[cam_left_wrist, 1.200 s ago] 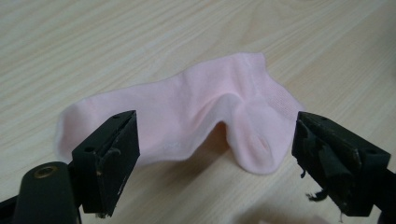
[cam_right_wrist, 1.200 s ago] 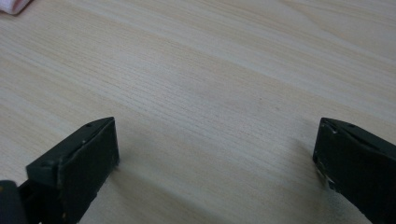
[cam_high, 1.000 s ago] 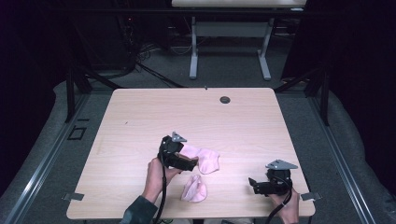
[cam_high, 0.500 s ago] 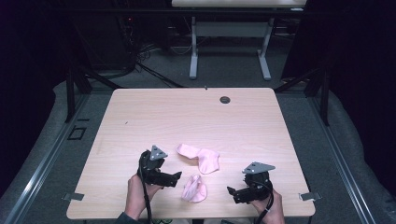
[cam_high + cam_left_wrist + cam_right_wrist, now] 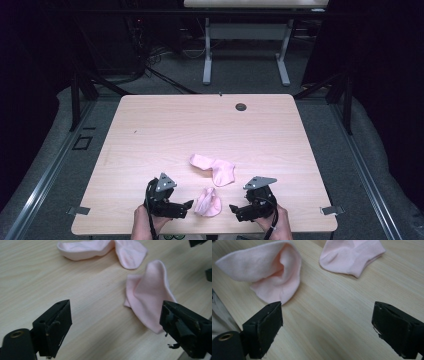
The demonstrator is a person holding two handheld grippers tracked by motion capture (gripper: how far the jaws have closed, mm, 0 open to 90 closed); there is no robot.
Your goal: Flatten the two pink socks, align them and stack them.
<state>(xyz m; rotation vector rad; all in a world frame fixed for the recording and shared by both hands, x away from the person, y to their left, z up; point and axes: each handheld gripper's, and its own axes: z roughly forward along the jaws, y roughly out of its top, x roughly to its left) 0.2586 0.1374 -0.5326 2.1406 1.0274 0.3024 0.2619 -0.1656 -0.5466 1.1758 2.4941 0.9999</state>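
Note:
Two pink socks lie on the wooden table [image 5: 150,135]. One sock [image 5: 214,167] [image 5: 100,248] [image 5: 352,255] lies flat and bent at mid-table. The other, a crumpled sock [image 5: 207,203] [image 5: 147,295] [image 5: 267,270], sits near the front edge, between my two grippers. My left gripper [image 5: 188,205] [image 5: 117,332] is just left of it and points right, open. Its jaws have just been closing a little over bare wood, and the sock's lower edge reaches its right-hand jaw. My right gripper [image 5: 233,209] [image 5: 327,332] is just right of the sock, open. Its jaws have also just been closing, with nothing between them.
The table's front edge [image 5: 200,233] runs right under both hands. A small dark round hole [image 5: 241,106] sits near the far edge. Beyond the table, a white table frame [image 5: 245,50] stands on the dark floor.
My left gripper has drawn back from the flat sock toward the front edge. My right gripper has slid left toward the crumpled sock. Both socks lie as before.

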